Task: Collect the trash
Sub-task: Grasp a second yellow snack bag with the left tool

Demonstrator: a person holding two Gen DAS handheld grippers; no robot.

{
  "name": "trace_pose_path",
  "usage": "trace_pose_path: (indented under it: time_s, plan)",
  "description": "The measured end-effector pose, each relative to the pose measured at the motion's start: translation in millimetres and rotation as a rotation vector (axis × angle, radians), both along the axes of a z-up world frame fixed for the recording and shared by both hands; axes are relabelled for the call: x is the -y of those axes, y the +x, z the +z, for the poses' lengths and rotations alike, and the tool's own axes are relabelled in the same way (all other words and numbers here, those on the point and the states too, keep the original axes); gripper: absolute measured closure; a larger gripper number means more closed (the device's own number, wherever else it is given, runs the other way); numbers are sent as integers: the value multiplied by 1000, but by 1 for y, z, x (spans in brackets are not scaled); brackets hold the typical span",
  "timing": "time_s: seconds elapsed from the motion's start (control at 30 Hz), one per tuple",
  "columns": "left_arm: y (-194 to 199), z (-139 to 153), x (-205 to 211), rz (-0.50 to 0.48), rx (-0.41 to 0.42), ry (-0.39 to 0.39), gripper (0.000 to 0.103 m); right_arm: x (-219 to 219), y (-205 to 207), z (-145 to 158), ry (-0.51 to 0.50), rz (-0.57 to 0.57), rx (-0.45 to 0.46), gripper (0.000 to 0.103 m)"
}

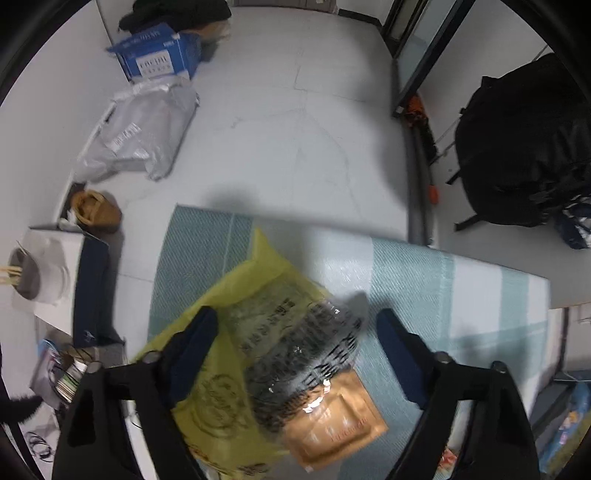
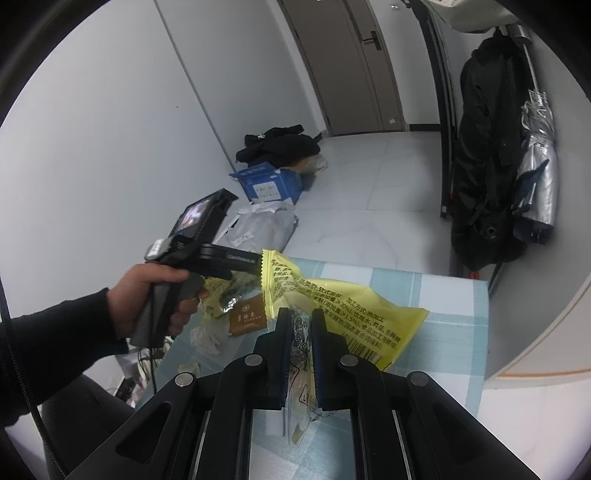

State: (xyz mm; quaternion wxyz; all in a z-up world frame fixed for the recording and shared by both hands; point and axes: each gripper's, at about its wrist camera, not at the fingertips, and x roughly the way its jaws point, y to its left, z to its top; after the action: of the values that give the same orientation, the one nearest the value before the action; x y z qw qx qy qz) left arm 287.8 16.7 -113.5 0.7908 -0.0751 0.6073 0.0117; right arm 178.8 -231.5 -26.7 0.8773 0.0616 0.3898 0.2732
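Left wrist view. Left gripper (image 1: 295, 328): jaws stood wide apart, pointing steeply down, pads clear of everything between them. Below the gap: a yellow wrapper (image 1: 236, 295), a crumpled clear film with black print (image 1: 303, 354) lying over it, and a brown sachet (image 1: 336, 424) nearest the camera, all on the tabletop (image 1: 461, 295) with its pale blue-and-white checked cloth. On the floor beyond: a grey mailer bag (image 1: 144, 129), a blue carton (image 1: 159, 59), dark clothing (image 1: 177, 14), a brown shoe (image 1: 98, 212). A black backpack (image 1: 524, 147) hung at right.

Right wrist view. Right gripper (image 2: 300, 325): jaws nearly together, pinching a clear printed wrapper (image 2: 301, 369); a yellow printed packet (image 2: 343, 310) spread from the same grip, above the checked tabletop (image 2: 443, 291). At left, a hand (image 2: 155, 295) in a dark sleeve gripped the left gripper's handle over the tabletop's far corner. Under it lay crumpled yellow and foil scraps (image 2: 221, 299), a brown sachet (image 2: 247, 319) and a white tissue wad (image 2: 207, 338).
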Motion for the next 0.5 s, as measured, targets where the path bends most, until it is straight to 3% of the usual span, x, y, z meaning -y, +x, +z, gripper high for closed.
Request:
trace_pose_path:
  time_s: [0.07, 0.13, 0.23, 0.27, 0.5]
  plan:
    - [-1, 3, 2, -1, 14, 14, 46, 5, -1, 1, 10, -8, -1, 93]
    - [-1, 4, 7, -18, 14, 17, 57, 9, -1, 3, 14, -14, -2, 93]
    - [1, 4, 15, -51, -6, 0, 91, 14, -1, 5, 18, -19, 1, 93]
    - [1, 4, 17, -56, -12, 5, 97, 14, -3, 6, 19, -20, 3, 93]
    - [1, 7, 18, -52, -13, -7, 102, 17, -11, 11, 36, -23, 19, 93]
